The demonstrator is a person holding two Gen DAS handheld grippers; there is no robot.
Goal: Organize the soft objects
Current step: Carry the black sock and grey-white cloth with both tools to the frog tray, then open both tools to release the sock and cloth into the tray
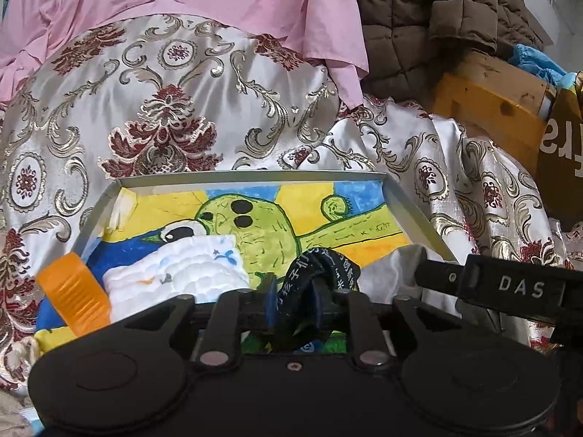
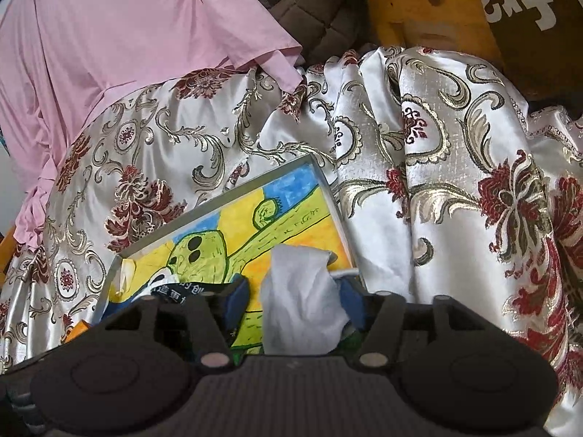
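Setting: soft goods piled everywhere; a satin brocade cloth in white, gold and dark red drapes over the surface and fills most of both views.
Pink fabric: lies over the far top of the brocade cloth, edge ruffled.
Brown quilted jacket: far right in the left wrist view, behind the pink fabric, resting against a yellow wooden frame.
Tray: shallow, pale-rimmed, sits on the brocade cloth just ahead of both grippers; its floor carries a painted green figure on yellow and blue.
White quilted cloth: folded, lies in the tray's near left part, small blue and orange prints on it.
Orange ribbed piece: at the tray's near left edge, touching the quilted cloth; what it is I cannot tell.
Left gripper: jaws narrowly parted; a black printed strap with white characters sits bunched between them over the tray. Whether the blue pads press on it is not clear.
Right gripper: jaws moderately wide; a white wipe, crumpled and upright, stands between the fingers above the tray's near right part. Contact with the pads cannot be confirmed.
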